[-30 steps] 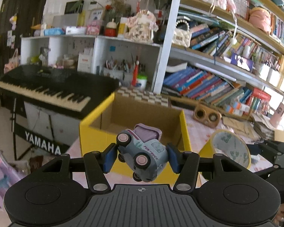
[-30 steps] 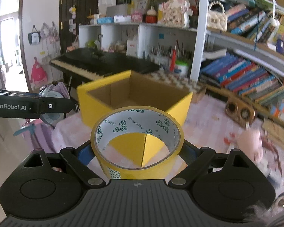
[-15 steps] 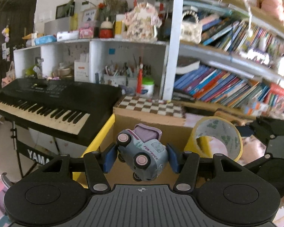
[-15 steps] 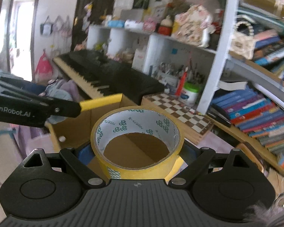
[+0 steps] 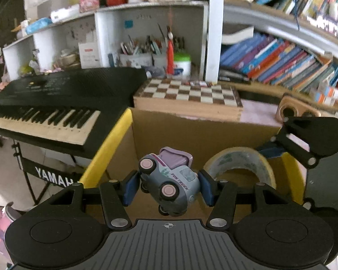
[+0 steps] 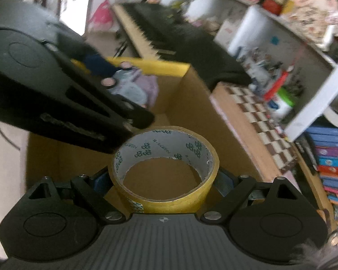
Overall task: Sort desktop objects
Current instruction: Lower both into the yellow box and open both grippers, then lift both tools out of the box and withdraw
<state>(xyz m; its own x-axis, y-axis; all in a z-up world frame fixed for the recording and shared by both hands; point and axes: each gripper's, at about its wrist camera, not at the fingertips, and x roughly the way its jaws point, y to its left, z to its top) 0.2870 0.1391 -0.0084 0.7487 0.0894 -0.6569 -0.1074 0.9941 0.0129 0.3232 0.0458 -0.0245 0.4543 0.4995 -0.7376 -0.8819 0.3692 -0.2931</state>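
My left gripper is shut on a small grey-and-purple toy truck and holds it over the open yellow cardboard box. My right gripper is shut on a roll of yellow tape, also over the box's brown inside. The tape roll and the right gripper's fingers show to the right in the left wrist view. The left gripper's body and the toy truck show at upper left in the right wrist view.
A black Yamaha keyboard stands left of the box. A wooden chessboard lies behind it. White shelves with pens and a bookshelf fill the back. A wooden speaker sits at the right.
Both grippers have moved forward and down, from in front of the box to over its opening, and closer together. The right view has tilted and turned left. Both grips are unchanged.
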